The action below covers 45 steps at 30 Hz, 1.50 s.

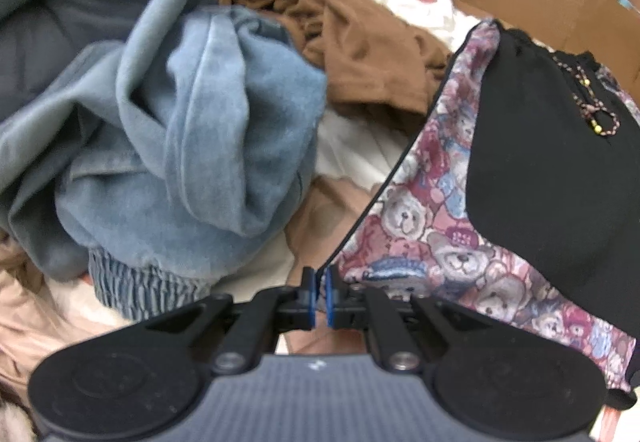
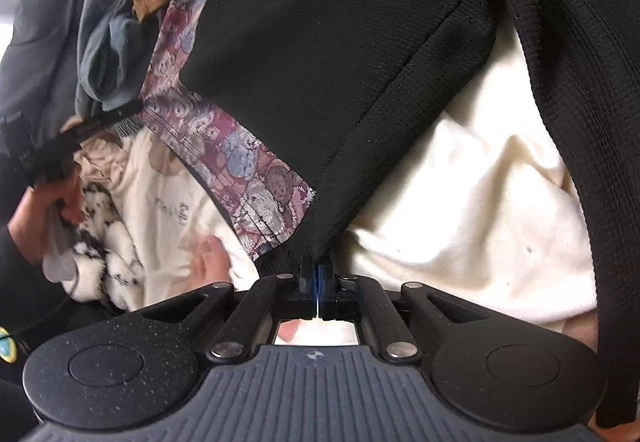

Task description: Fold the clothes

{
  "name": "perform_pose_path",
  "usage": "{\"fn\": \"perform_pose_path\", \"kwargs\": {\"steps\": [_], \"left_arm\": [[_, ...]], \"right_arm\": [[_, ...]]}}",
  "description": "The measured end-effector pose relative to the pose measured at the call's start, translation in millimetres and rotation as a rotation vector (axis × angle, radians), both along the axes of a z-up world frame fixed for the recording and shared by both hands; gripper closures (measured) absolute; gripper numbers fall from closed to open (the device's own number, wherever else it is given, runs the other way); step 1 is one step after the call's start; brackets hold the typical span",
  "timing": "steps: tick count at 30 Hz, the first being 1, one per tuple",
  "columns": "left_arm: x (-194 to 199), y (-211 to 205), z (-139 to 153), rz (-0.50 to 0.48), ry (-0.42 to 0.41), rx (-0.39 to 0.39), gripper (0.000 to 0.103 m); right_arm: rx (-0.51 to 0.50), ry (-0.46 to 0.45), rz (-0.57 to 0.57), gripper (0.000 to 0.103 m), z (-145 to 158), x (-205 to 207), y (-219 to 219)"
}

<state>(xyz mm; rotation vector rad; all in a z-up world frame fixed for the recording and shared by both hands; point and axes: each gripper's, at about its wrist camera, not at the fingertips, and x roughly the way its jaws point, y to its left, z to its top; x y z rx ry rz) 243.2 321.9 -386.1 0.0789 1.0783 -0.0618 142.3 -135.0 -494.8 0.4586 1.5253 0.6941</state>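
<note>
Fingers of the left gripper (image 1: 320, 296) and the right gripper (image 2: 316, 292) are both clamped on the lower edge of the black garment with a bear-print lining (image 1: 540, 161), probably to lift it clear of the clothes pile (image 1: 192, 129) for folding.

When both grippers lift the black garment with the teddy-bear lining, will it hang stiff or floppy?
Probably floppy: the black garment already sags in soft folds between the left gripper and the right gripper, each pinching only an edge. Its knit looks thick, so likely fairly heavy. The loose sleeve may dangle.
</note>
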Motion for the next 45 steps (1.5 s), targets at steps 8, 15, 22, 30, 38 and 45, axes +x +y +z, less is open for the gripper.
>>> {"fn": "perform_pose_path", "kwargs": {"steps": [8,15,22,30,38,45], "left_arm": [[19,-6,-14,0.015,0.047,0.056,0.098],[21,-14,-17,0.026,0.068,0.101,0.098],[24,-26,-16,0.079,0.076,0.092,0.091],[6,-44,8,0.108,0.047,0.044,0.088],[-4,-46,11,0.128,0.044,0.004,0.088],[-1,-47,8,0.124,0.032,-0.008,0.088]], "right_arm": [[0.012,-0.019,0.030,0.103,7,1,8],[-0.006,-0.037,0.062,0.103,4,0,14],[0.004,0.023,0.045,0.101,-1,1,2],[0.016,-0.083,0.090,0.094,32,3,-4],[0.023,-0.281,0.175,0.052,62,5,28],[-0.047,-0.452,0.312,0.052,67,-6,73]]}}
